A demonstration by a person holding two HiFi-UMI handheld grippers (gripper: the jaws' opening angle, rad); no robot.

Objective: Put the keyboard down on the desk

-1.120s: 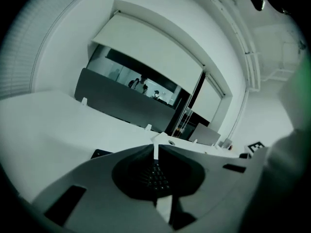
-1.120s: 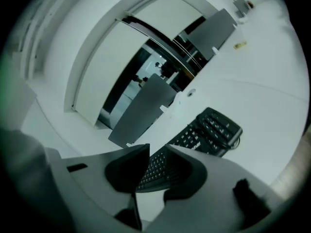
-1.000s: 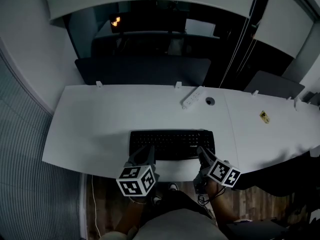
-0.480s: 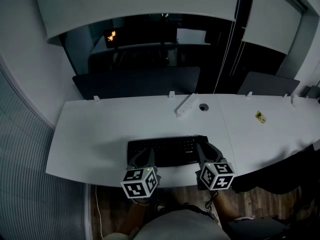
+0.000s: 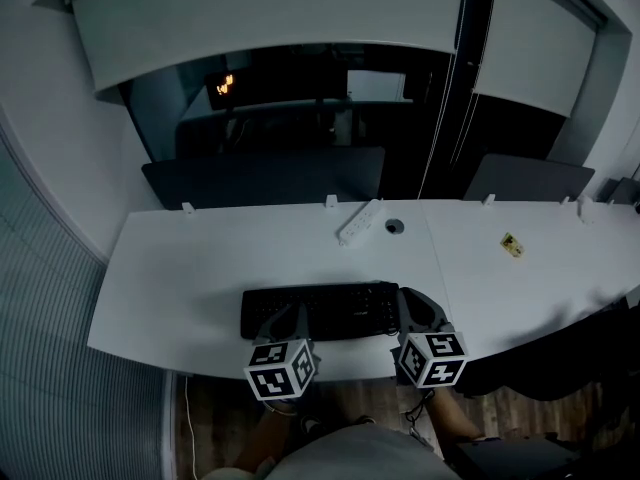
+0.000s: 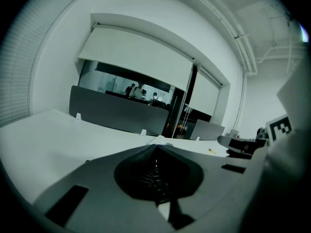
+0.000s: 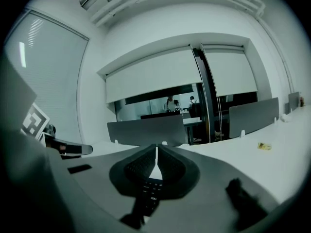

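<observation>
The black keyboard point(image 5: 318, 311) lies flat on the white desk point(image 5: 170, 268), near its front edge. My left gripper point(image 5: 290, 318) hovers over the keyboard's front left part, jaws shut with nothing between them. In the left gripper view the left gripper point(image 6: 156, 148) has its tips together, with keys point(image 6: 154, 178) showing below. My right gripper point(image 5: 412, 306) sits just off the keyboard's right end. Its jaws have just been closing and now meet with nothing between them. In the right gripper view the right gripper point(image 7: 155, 150) shows only a thin sliver of gap, with keys point(image 7: 148, 194) underneath.
A white power strip point(image 5: 358, 222) and a round cable hole point(image 5: 394, 226) sit behind the keyboard. A small yellow item point(image 5: 510, 244) lies at the right. Dark divider panels point(image 5: 270, 176) line the desk's far edge. The desk's near edge runs just under both grippers.
Both grippers have drawn back toward the desk's near edge. The right gripper has rolled, come off the keyboard's right end and shut. The keyboard stays flat on the desk.
</observation>
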